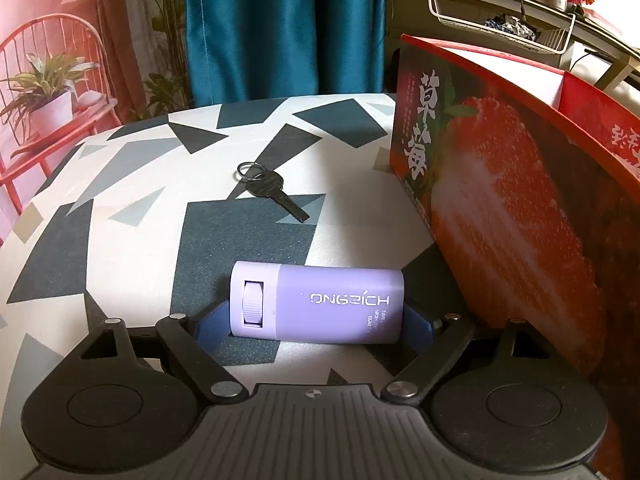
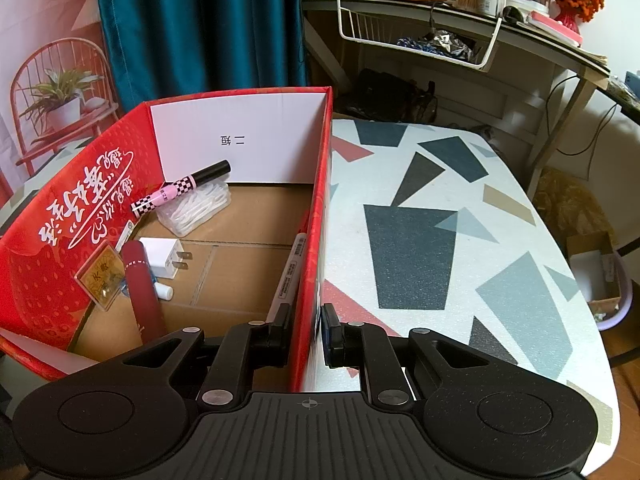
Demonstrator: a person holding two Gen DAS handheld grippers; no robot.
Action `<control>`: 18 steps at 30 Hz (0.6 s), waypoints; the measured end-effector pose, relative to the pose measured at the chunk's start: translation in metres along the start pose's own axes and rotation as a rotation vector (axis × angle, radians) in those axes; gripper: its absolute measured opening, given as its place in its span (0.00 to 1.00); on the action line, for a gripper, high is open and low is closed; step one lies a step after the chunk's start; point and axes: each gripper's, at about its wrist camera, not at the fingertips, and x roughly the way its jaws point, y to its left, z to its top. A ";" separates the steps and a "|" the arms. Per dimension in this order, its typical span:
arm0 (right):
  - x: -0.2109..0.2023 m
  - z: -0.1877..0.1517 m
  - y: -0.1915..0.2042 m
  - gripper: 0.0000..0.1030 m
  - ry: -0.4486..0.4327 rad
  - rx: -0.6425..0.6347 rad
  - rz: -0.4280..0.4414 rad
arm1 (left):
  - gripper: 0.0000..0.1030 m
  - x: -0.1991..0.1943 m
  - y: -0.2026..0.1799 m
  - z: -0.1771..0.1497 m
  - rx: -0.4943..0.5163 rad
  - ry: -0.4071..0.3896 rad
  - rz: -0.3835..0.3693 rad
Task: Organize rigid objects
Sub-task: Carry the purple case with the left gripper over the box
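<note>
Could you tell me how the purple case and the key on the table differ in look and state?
The purple case is bulky, rounded and pale lilac with white lettering; the key is thin, flat and dark, with a metal ring. The case lies crosswise between the fingers of the left tool, whereas the key lies farther off, untouched and angled. Both rest on the patterned table, outside the red box.

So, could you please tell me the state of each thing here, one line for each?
Left gripper: fingers at both ends of the lilac plastic dispenser, gripping it.
Lilac plastic dispenser: lying on its side on the table.
Dark metal key with ring: lying flat, untouched.
Red strawberry-print cardboard box: open, upright, partly filled.
Right gripper: fingers clamped on the box's wall.
Pink checkered pen: inside the box, capped.
</note>
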 end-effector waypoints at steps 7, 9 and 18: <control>0.001 0.000 0.000 0.14 0.004 -0.005 -0.002 | 0.86 -0.002 0.003 0.007 -0.001 -0.006 -0.018; 0.000 0.000 0.001 0.14 0.005 -0.007 -0.002 | 0.86 -0.007 0.004 0.016 0.007 -0.031 -0.022; 0.001 0.001 0.001 0.14 0.005 -0.005 -0.002 | 0.86 -0.053 0.003 0.086 0.011 -0.227 -0.158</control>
